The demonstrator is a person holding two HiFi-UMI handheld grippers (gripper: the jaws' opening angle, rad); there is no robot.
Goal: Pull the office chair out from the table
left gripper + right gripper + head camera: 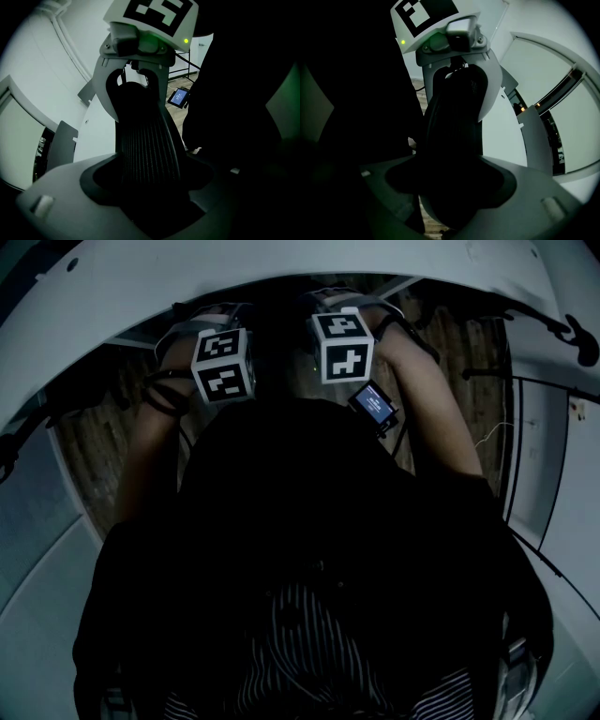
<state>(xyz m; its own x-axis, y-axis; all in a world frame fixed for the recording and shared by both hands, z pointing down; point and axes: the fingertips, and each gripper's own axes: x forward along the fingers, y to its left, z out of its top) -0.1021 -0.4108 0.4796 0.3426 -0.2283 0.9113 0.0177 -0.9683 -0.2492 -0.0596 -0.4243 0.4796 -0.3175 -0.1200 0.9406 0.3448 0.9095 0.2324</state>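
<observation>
Left gripper [150,190] and right gripper [451,187] are each clenched on the top edge of the office chair [147,140] back. The chair sits close against the white table [281,263]. Risk: uneven pull from the 2 grips, so the pads slip or the chair swivels into the table edge

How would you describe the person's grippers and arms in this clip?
The left gripper and right gripper each have a light grey moulded body and broad curved grey fingers. Each carries a white cube with black square markers and a green light. A small blue-lit screen sits beside the right one. Black cables loop at the left wrist. No sleeves cover the forearms.
</observation>
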